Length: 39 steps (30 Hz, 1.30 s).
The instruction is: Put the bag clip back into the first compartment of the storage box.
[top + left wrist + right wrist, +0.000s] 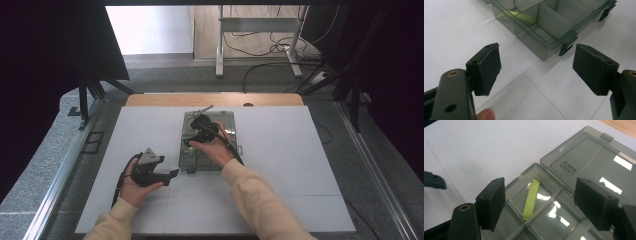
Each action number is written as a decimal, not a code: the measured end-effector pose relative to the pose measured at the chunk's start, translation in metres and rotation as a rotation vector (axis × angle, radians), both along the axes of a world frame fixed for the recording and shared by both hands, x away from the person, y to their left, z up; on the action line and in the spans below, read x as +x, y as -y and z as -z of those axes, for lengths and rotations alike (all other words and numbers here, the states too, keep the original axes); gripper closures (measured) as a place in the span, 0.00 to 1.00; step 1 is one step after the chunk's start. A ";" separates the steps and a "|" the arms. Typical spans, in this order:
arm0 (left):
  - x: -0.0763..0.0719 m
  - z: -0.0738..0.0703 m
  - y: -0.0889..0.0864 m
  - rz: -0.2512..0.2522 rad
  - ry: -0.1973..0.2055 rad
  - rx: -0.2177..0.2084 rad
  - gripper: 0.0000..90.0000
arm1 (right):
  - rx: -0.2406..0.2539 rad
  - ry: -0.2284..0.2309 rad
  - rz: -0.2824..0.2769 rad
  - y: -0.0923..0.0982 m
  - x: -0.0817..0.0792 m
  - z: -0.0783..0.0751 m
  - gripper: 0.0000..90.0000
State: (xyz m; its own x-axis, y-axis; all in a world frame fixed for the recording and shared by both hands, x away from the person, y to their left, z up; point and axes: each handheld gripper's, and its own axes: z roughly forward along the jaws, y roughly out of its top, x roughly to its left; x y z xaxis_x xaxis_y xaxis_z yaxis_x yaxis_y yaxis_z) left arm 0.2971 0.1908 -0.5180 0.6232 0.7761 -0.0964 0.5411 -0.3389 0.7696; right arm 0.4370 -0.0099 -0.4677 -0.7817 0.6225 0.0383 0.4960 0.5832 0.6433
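Observation:
A smoky clear compartment box [226, 121] lies in the middle of the white table with its lid [596, 155] folded flat open behind it. A yellow-green strip [531, 197] lies slanted in a corner compartment by the hinge, one end resting at a divider; it is also the strip [524, 17] in the left gripper view. My right gripper [193, 134] hovers over the box, jaws open, and in its own view the right gripper [540, 195] straddles the strip without touching it. My left gripper [170, 175] rests left of the box, open and empty, its jaws [536, 60] facing the box's front latch corner.
The box's dividers and dark latches [565, 48] stick up near the left gripper. A wooden table edge [215, 99] runs behind the white surface. A metal stand [260, 30] and cables sit on the floor beyond.

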 end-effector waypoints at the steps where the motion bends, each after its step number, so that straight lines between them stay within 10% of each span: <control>1: 0.000 0.000 0.000 -0.001 -0.001 0.001 0.25 | 0.008 -0.002 0.004 0.004 -0.001 -0.001 0.28; 39: 0.002 0.001 -0.001 -0.003 -0.005 -0.010 0.25 | 0.111 0.072 0.130 0.160 -0.059 -0.013 0.28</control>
